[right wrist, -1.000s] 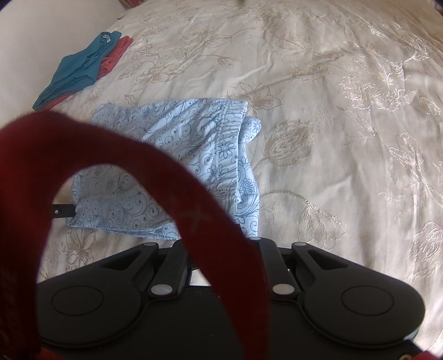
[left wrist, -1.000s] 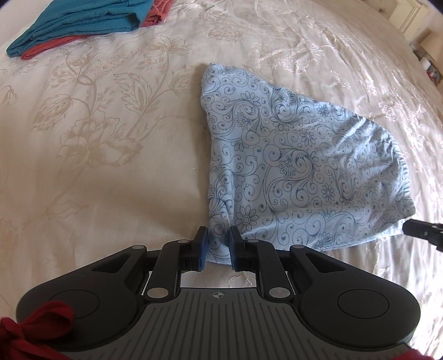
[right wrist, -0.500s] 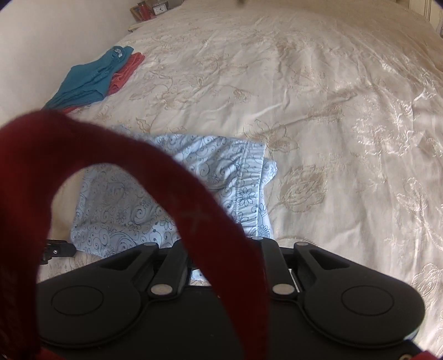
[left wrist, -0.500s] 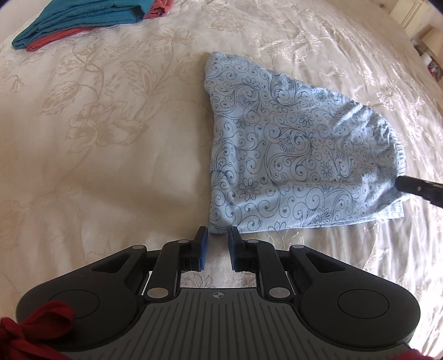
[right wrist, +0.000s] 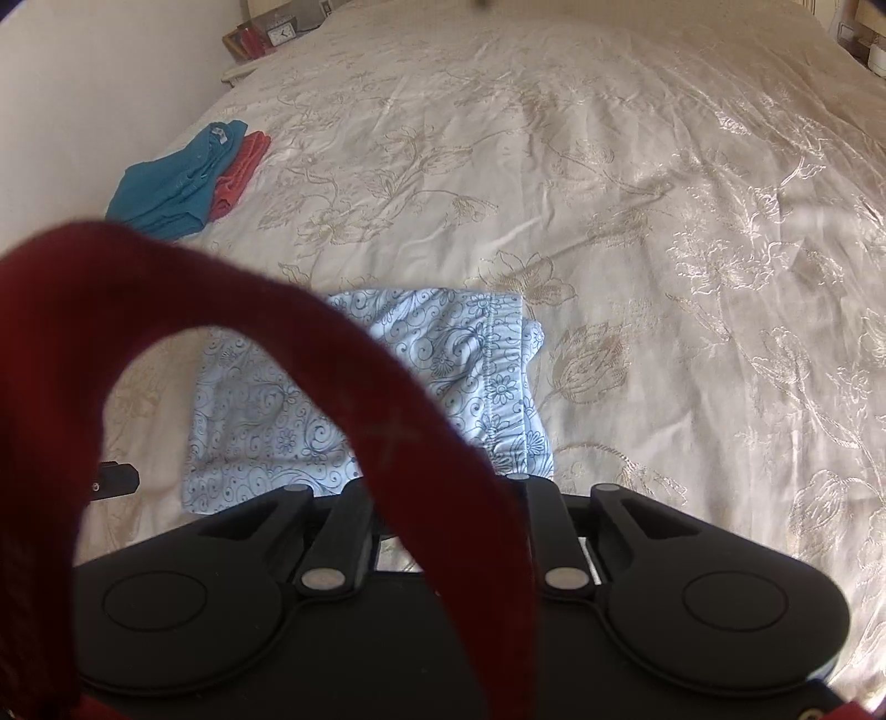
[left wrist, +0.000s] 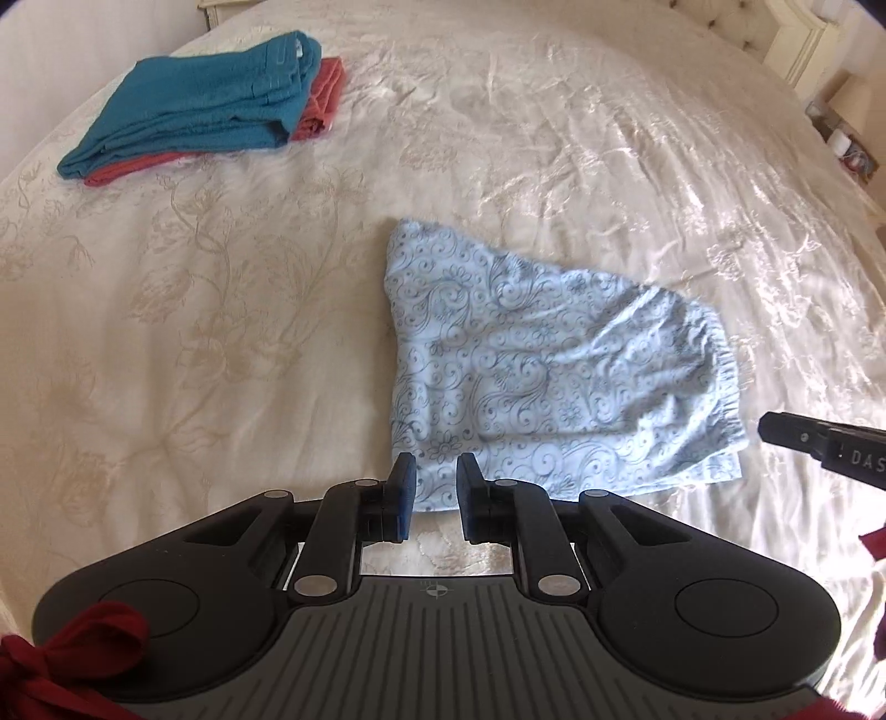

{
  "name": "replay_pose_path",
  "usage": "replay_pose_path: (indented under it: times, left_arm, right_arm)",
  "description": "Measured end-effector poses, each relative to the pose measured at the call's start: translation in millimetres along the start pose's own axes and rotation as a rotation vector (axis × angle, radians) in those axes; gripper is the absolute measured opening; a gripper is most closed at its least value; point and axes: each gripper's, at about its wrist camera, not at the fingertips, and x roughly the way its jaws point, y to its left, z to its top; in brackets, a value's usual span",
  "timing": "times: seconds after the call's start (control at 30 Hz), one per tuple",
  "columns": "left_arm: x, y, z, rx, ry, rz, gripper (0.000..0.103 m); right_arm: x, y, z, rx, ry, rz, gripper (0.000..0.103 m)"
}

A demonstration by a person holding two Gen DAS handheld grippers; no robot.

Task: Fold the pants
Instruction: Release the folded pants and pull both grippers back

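This is a bedroom in a home, shown by the wide bed under a shiny cream bedspread embroidered with flowers, a cream tufted headboard, a bedside stand holding a small white-faced clock, and folded teal and coral garments stacked on the bed.

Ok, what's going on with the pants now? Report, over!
Left tool open, empty. Right tool opening, tips hidden behind red strap. Pants folded, flat on bed. Nothing in the way.
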Motion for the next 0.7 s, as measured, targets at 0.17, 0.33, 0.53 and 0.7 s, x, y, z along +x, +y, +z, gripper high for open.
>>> replay_pose_path:
  times: [0.17, 0.33, 0.53, 0.7]
  left_arm:
    - [-31.0, -14.9, 6.3, 0.017, -0.046, 0.007, 0.017]
    - [-57.6, -25.5, 5.6, 0.028, -0.073, 0.02, 0.017]
    - [-78.0, -32.4, -2.6, 0.039, -0.076, 0.032, 0.017]
    - [-94.0, -37.7, -11.2, 0.048, -0.105, 0.035, 0.017]
  right_arm:
    - [-31.5, 19.5, -0.9, -0.008, -0.04, -0.002, 0.032]
    - [-56.6, 32.7, -7.8, 0.009, -0.067, 0.008, 0.043]
    - [-80.3, 42.4, -19.6, 0.037, -0.078, 0.006, 0.051]
    - [-95.5, 49.1, -28.5, 0.051, -0.087, -0.005, 0.053]
